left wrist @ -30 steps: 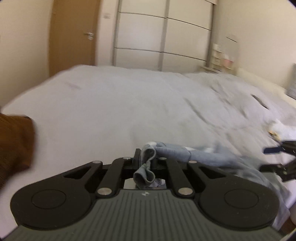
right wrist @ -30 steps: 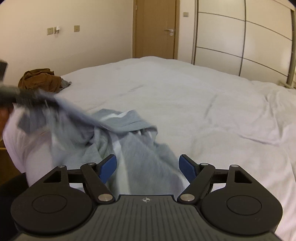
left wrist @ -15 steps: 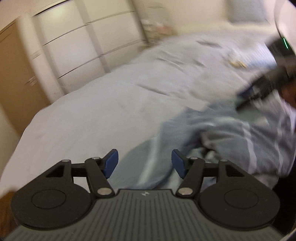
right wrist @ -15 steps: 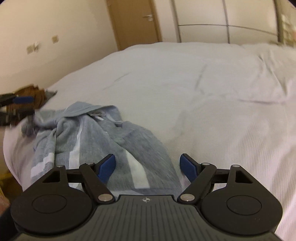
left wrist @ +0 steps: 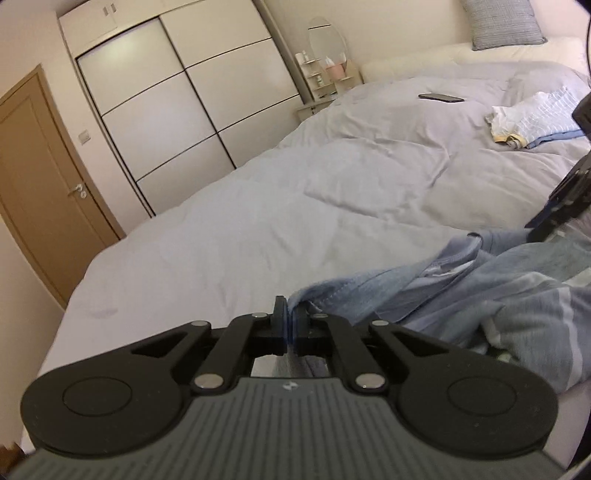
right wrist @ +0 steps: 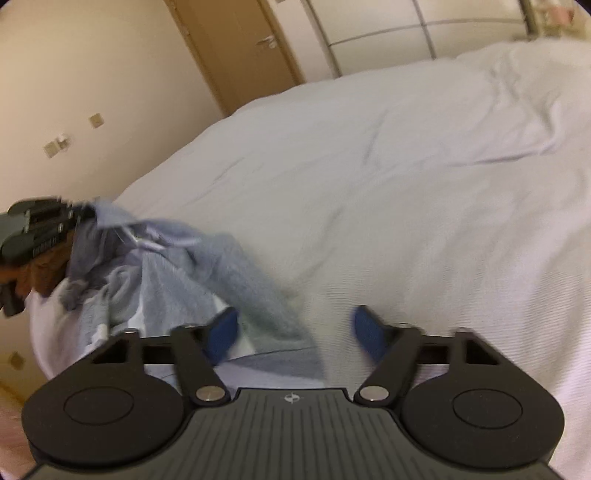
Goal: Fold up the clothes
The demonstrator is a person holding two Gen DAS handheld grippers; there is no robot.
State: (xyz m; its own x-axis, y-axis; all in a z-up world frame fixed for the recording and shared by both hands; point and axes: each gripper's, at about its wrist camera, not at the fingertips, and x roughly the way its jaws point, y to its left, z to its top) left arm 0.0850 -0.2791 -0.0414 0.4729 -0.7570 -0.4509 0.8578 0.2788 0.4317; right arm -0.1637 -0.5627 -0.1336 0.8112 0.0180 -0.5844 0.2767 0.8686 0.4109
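Left wrist view: far off to the left of the left gripper [left wrist: 290, 325] is a brown door [left wrist: 40, 206], and next to it a big white wardrobe [left wrist: 184, 92]. The left gripper's two fingers are pressed together on an edge of the blue-grey striped garment [left wrist: 480, 295]. The garment spreads out in a crumpled heap to the right of this gripper, on the pale bed cover [left wrist: 258, 229]. Far ahead and to the right, a dark phone [left wrist: 441, 97] lies flat on the bed. Further right sits a small pile of light blue clothes [left wrist: 535, 114]. A grey pillow [left wrist: 502, 22] leans at the top of the bed. At the right edge, the other gripper shows as a dark shape touching the garment.

Right wrist view: to the far left of the right gripper [right wrist: 295, 332], the left gripper [right wrist: 40, 229] holds a corner of the garment [right wrist: 177, 273] up off the bed. Behind it is a bit of brown cloth [right wrist: 44, 269]. The garment hangs down from there and runs to the right gripper's left blue finger [right wrist: 221, 332]. The right gripper's fingers are wide apart and hold nothing. The cloth lies just ahead of them and partly between them. The picture is blurry. To the right is the white bed cover [right wrist: 406, 184].
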